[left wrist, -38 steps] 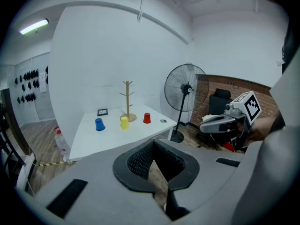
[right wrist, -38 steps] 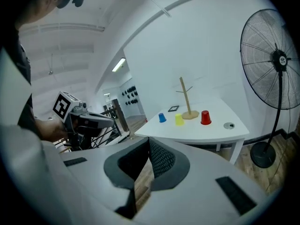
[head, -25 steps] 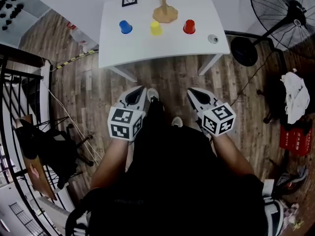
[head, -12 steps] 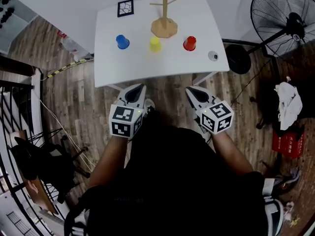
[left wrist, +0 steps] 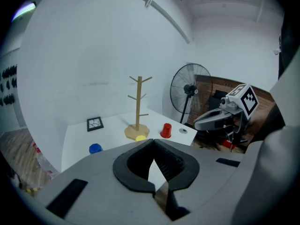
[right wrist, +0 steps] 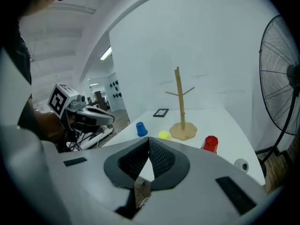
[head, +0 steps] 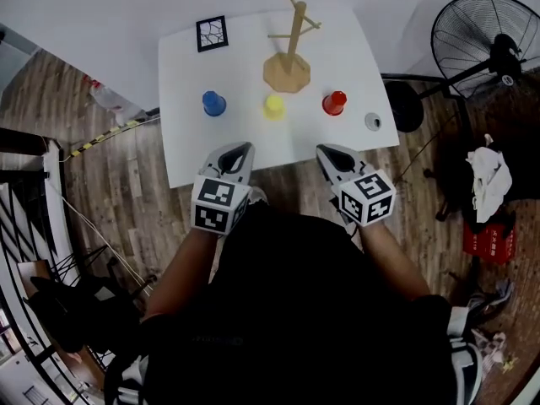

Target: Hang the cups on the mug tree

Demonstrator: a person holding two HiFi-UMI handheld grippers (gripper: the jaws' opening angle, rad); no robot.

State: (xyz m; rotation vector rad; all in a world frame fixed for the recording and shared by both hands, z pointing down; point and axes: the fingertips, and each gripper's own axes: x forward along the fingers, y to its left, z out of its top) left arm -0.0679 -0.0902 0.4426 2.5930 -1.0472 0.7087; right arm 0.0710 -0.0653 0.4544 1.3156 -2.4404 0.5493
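On the white table [head: 337,40] stands a wooden mug tree [head: 291,45] near the back. In front of it, a blue cup [head: 213,103], a yellow cup [head: 273,106] and a red cup [head: 334,103] sit upside down in a row. My left gripper [head: 239,150] hovers at the table's front edge, below the blue and yellow cups, shut and empty. My right gripper [head: 325,152] is level with it, below the red cup, also shut with nothing held. The left gripper view shows the tree [left wrist: 137,108] and the red cup [left wrist: 166,130]; the right gripper view shows the tree [right wrist: 180,102] and the blue cup [right wrist: 140,128].
A small grey round item [head: 372,121] lies near the table's right front corner. A square marker tag [head: 212,34] sits at the back left. A black floor fan [head: 489,32] stands to the right of the table, with a white cloth [head: 487,175] and a red box [head: 488,241] beyond.
Both grippers have come forward together from over the wooden floor to the table's front edge. The table and cups now sit nearer in the head view. The jaws stay shut.
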